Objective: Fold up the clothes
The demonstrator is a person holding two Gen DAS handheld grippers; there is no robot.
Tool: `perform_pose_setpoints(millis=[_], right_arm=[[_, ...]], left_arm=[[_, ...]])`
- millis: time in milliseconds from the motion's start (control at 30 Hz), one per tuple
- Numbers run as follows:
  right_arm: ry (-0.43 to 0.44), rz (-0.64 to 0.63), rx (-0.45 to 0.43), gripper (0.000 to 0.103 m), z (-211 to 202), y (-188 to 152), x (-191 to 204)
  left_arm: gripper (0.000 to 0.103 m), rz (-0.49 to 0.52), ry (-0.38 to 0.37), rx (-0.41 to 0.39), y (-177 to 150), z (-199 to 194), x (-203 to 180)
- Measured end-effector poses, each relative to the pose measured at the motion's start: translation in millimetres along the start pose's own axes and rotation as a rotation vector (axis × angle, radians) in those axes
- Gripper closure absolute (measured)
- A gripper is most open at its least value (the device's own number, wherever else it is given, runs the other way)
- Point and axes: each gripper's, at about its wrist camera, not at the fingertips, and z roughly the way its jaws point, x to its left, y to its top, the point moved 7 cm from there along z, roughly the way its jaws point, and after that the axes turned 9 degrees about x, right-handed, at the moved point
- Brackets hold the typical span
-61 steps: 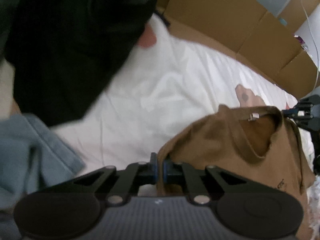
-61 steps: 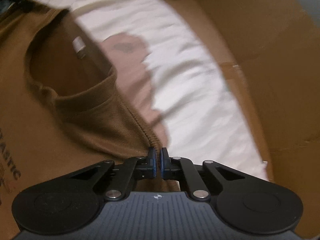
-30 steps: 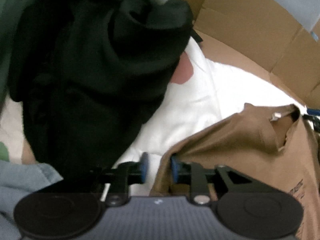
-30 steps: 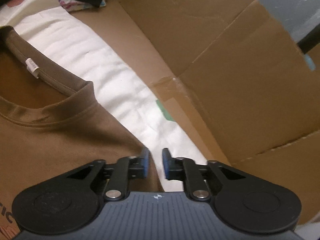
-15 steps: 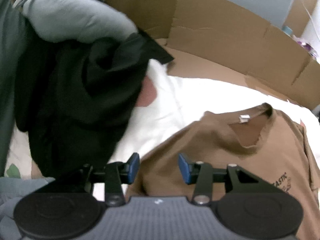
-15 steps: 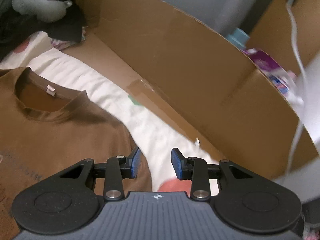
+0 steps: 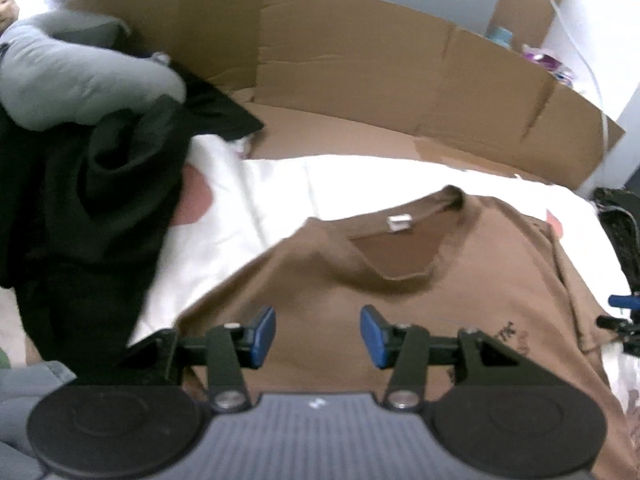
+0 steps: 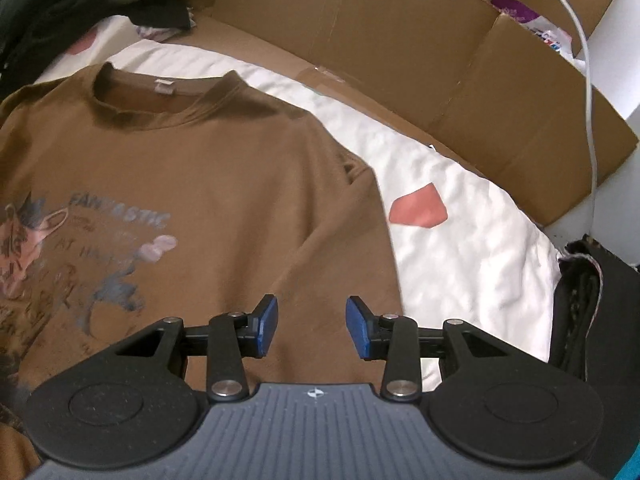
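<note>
Gaping wide and gripping nothing, the left tongs [image 7: 318, 332] and right tongs [image 8: 312, 327] are hovering over the brown T-shirt [image 8: 224, 184], which is lying print-up on the white sheet [image 8: 460, 240]; dark clothes [image 7: 92, 216] are piling beside it, cardboard [image 8: 400, 52] standing behind.
</note>
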Motion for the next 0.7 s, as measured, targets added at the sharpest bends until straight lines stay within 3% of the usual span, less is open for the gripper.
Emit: perform_pose_setpoints(millis=[167,333,500,533,567,600,633,700], right_arm=[[-0.086,0.041,-0.053,0.058,-2,-14,26],[-0.186,0.002,-0.054,0.058,6,-28,51],[-0.294,-0.100,-0.029,0.058,24,-34,66],[-0.303,-0.114,-0.025,0.061,25,-33,66],[-0.282,-0.117,-0.019,0.080,25,-31,63],[-0.260,-0.121,-0.013,0.092,25,-29,60],[-0.239,-0.125,-0.008,0.097,25,-27,56],[-0.197,-0.140,-0.012,0.097,17,-19,43]], left_arm=[[0.050,-0.002,-0.037,0.003,-5,-4,-13],[0.049,-0.005,-0.097,-0.021,-11,-16,-23],[0.046,0.024,-0.086,-0.035,-19,-19,-25],[0.046,0.027,-0.081,-0.033,-21,-19,-24],[0.046,0.029,-0.075,-0.031,-22,-19,-23],[0.046,0.030,-0.067,-0.030,-24,-19,-22],[0.046,0.031,-0.057,-0.030,-25,-20,-21],[0.046,0.025,-0.041,-0.031,-25,-22,-20]])
